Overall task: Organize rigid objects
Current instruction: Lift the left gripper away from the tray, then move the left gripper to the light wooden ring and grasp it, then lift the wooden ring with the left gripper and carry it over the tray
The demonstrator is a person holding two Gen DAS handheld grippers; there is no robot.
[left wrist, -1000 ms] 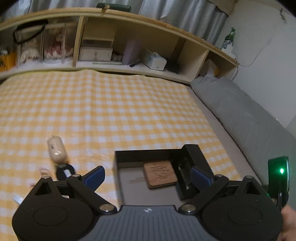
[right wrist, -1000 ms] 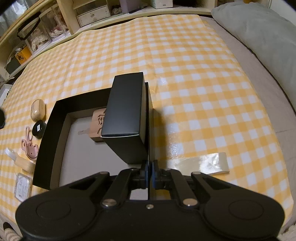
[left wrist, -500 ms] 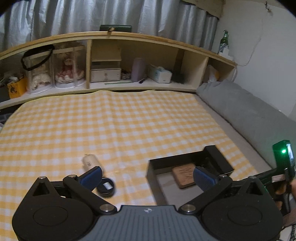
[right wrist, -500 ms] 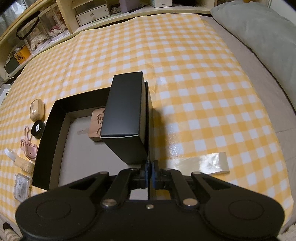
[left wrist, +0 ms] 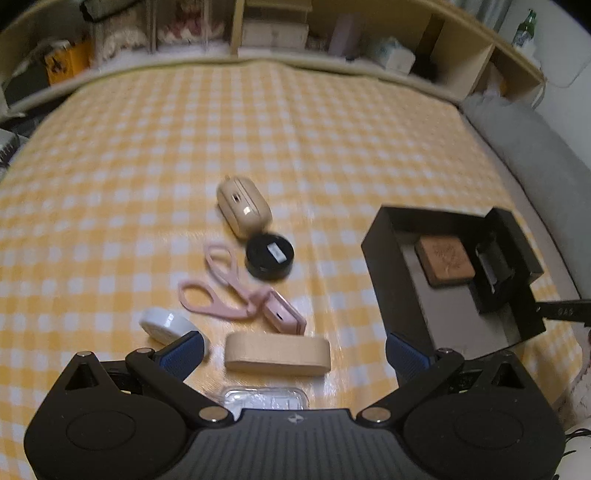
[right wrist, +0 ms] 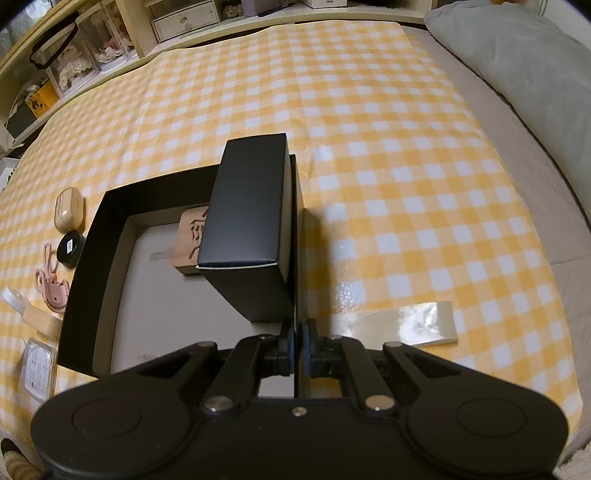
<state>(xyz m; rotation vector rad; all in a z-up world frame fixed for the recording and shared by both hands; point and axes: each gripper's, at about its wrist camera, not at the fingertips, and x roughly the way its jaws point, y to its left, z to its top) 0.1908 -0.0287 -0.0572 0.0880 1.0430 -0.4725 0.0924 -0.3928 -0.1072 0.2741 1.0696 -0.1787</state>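
An open black box (right wrist: 85,291) lies on the yellow checked cloth. It holds a carved wooden block (right wrist: 189,242) and a smaller black carton (right wrist: 251,210) leaning on its right wall. My right gripper (right wrist: 298,345) is shut on that thin right wall. In the left wrist view my left gripper (left wrist: 295,352) is open above a beige oblong case (left wrist: 277,355), left of the black box (left wrist: 397,280). Beyond it lie pink scissors (left wrist: 218,291), a black round tin (left wrist: 269,256), a beige earbud case (left wrist: 243,210) and a white round item (left wrist: 164,325).
A clear plastic case (left wrist: 266,398) lies just under the left gripper's body. A glossy tape strip (right wrist: 406,325) sits on the cloth right of the box. A grey pillow (right wrist: 524,62) runs along the right edge. Wooden shelves (left wrist: 273,29) line the far side.
The left gripper has moved left and lower and now tilts down over the loose items; it stays open. The right gripper and the black box have not moved.
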